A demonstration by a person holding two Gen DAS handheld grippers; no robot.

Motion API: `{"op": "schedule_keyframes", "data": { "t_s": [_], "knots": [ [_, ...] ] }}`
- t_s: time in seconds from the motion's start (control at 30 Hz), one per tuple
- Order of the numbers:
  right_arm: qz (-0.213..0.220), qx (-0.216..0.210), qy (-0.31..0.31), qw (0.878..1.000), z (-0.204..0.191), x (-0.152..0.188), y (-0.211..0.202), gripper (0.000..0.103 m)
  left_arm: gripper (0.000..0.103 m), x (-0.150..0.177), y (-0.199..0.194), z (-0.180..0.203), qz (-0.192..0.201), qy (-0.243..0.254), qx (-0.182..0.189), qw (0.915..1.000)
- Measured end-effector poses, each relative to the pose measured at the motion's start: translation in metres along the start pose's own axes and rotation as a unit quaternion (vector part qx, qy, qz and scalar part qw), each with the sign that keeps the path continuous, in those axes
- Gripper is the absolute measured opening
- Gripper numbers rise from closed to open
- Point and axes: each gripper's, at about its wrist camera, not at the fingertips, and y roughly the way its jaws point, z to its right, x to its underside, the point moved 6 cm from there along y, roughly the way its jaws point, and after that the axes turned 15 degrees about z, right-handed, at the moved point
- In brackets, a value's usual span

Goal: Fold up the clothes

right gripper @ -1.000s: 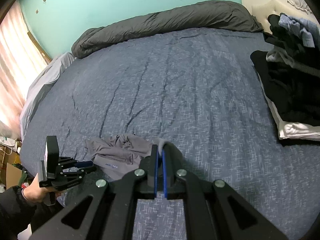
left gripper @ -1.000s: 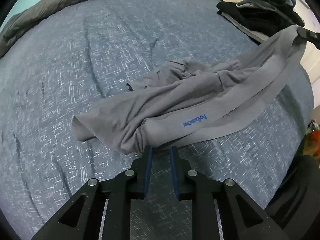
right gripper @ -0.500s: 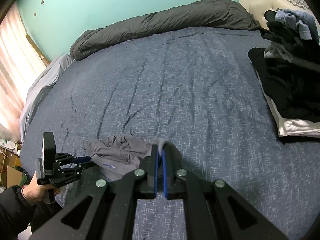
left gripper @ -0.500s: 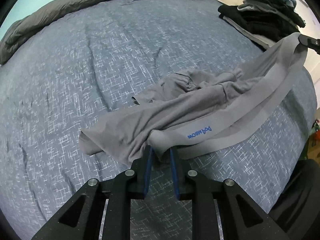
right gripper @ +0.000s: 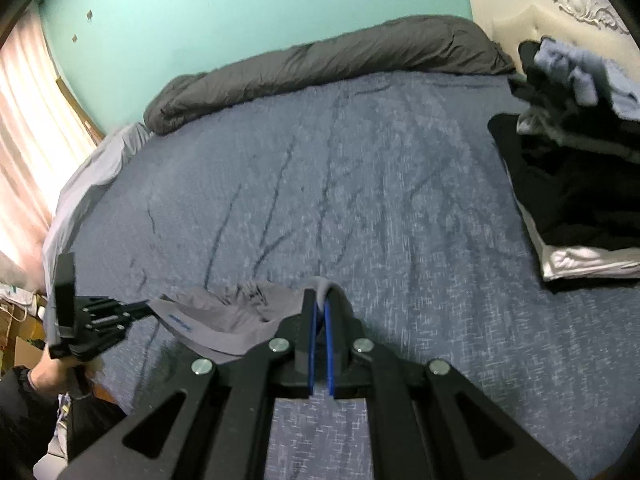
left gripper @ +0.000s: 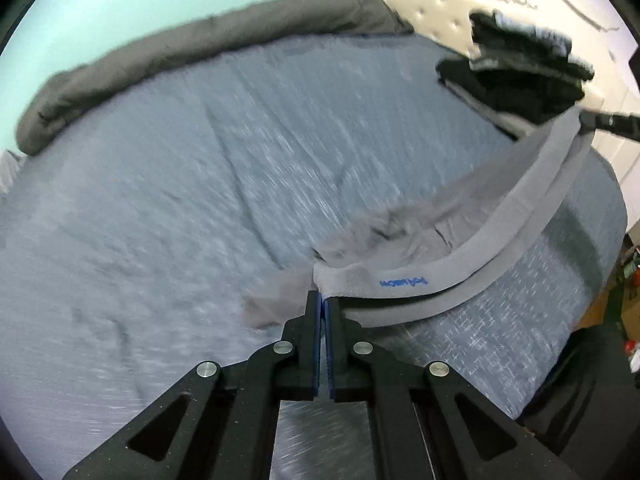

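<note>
Grey underwear with a wide elastic waistband and blue lettering hangs stretched between my two grippers above the blue bedspread. My left gripper is shut on one end of the waistband. My right gripper is shut on the other end; its tip also shows in the left wrist view. The grey fabric sags below the band, and its crumpled body is blurred in the left wrist view. The left gripper also shows in the right wrist view.
A stack of dark folded clothes on a white garment sits at the bed's right side by the white headboard. A rolled dark grey duvet lies along the far edge under the teal wall. Curtains hang at left.
My left gripper has closed fully on the waistband and lifted it. Both grippers have raised the underwear off the bed, with the waistband pulled taut between them.
</note>
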Motion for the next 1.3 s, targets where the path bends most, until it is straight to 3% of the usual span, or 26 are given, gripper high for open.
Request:
{"op": "schedule_keyframes", "data": {
  "t_s": [0.3,0.47,0.6,0.77,0.9,1.07,1.3],
  "knots": [
    [0.042,-0.036,-0.037,0.998,-0.057,-0.056,-0.045,0.003,0.001,-0.078,-0.114,-0.055,0.065,0.002,-0.053,0.9965],
    [0.042,-0.061,-0.051,0.996,-0.083,-0.074,-0.062,0.003,0.001,-0.093,-0.142,-0.072,0.068,0.011,-0.072,0.9951],
    [0.023,-0.076,-0.051,0.996,-0.092,-0.072,-0.056,0.003,0.001,-0.083,-0.117,-0.091,0.041,-0.006,-0.074,0.9963],
    [-0.016,-0.069,-0.033,0.997,-0.088,-0.061,-0.009,0.003,0.001,-0.072,-0.086,-0.114,0.009,-0.028,-0.077,0.9966],
    [-0.054,-0.054,-0.027,0.997,-0.081,-0.051,0.05,0.003,0.002,-0.062,-0.058,-0.134,-0.018,-0.048,-0.08,0.9955],
    [-0.082,-0.043,-0.023,0.995,-0.071,-0.046,0.125,0.003,0.001,-0.052,0.014,-0.166,-0.048,-0.078,-0.085,0.9921],
    [-0.104,-0.02,0.003,0.994,-0.033,-0.06,0.228,0.003,0.001,-0.064,0.11,-0.212,-0.074,-0.106,-0.081,0.9883]
  ]
}}
